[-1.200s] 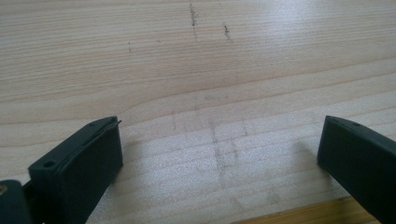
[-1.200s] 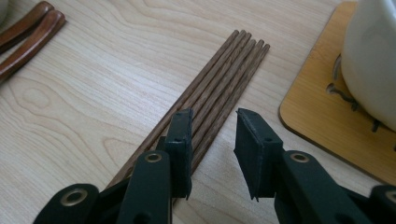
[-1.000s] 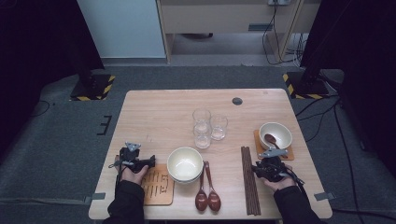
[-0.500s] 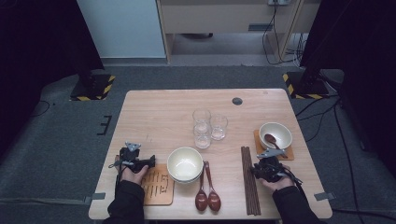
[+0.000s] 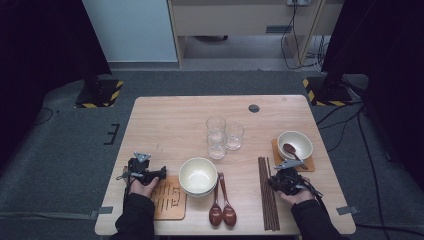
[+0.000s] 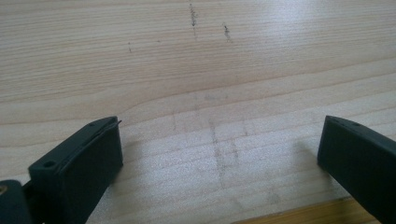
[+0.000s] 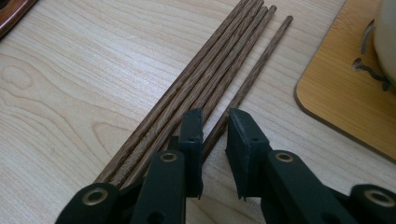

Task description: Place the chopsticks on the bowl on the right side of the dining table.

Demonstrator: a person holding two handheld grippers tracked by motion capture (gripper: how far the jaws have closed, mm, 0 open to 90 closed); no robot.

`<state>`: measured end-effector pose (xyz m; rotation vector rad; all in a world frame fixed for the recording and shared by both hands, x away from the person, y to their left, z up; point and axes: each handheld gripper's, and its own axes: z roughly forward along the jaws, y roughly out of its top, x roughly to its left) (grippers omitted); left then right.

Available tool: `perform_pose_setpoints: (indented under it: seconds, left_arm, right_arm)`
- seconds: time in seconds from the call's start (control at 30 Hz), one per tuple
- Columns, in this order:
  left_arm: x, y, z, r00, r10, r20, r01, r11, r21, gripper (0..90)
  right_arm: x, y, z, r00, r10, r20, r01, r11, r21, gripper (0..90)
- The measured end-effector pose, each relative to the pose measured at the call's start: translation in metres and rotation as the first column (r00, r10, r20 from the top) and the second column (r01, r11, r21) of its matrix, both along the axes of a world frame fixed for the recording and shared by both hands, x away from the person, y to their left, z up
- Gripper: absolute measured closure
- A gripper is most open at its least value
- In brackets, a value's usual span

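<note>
A: How are the jaws of the right gripper (image 7: 214, 122) standing?

B: They have just been closing, narrowing around one loose chopstick (image 7: 254, 74) that is lying between them; the pads are not yet pressing it.

A: And beside them?

B: The other chopsticks (image 7: 205, 79) are lying bundled just left of the jaws, and a bamboo coaster (image 7: 345, 93) is sitting to their right.

A: The left gripper (image 6: 219, 140)?

B: Its jaws are standing wide apart over the bare wooden table (image 6: 196, 56), holding nothing.
</note>
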<state>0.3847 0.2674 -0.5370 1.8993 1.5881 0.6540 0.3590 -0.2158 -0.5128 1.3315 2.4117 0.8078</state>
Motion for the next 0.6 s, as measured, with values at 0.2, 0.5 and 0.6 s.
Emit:
perform_pose_setpoints:
  seconds: [0.2, 0.5, 0.6]
  left_arm:
    - [0.0, 0.0, 0.0, 1.0, 0.0, 0.0, 0.0, 1.0, 0.0, 0.0]
    - [0.0, 0.0, 0.0, 1.0, 0.0, 0.0, 0.0, 1.0, -0.001, 0.0]
    - [0.0, 0.0, 0.0, 1.0, 0.0, 0.0, 0.0, 1.0, 0.0, 0.0]
  right_arm:
    - [0.0009, -0.0033, 0.0013, 0.9999, -0.011, 0.001, 0.011, 0.9999, -0.009, 79.7]
    - [0.0011, -0.0045, 0.0006, 0.9998, -0.021, -0.006, 0.021, 0.9997, -0.016, 80.9]
    - [0.0014, -0.0056, 0.001, 0.9993, -0.036, -0.01, 0.035, 0.9992, -0.017, 81.5]
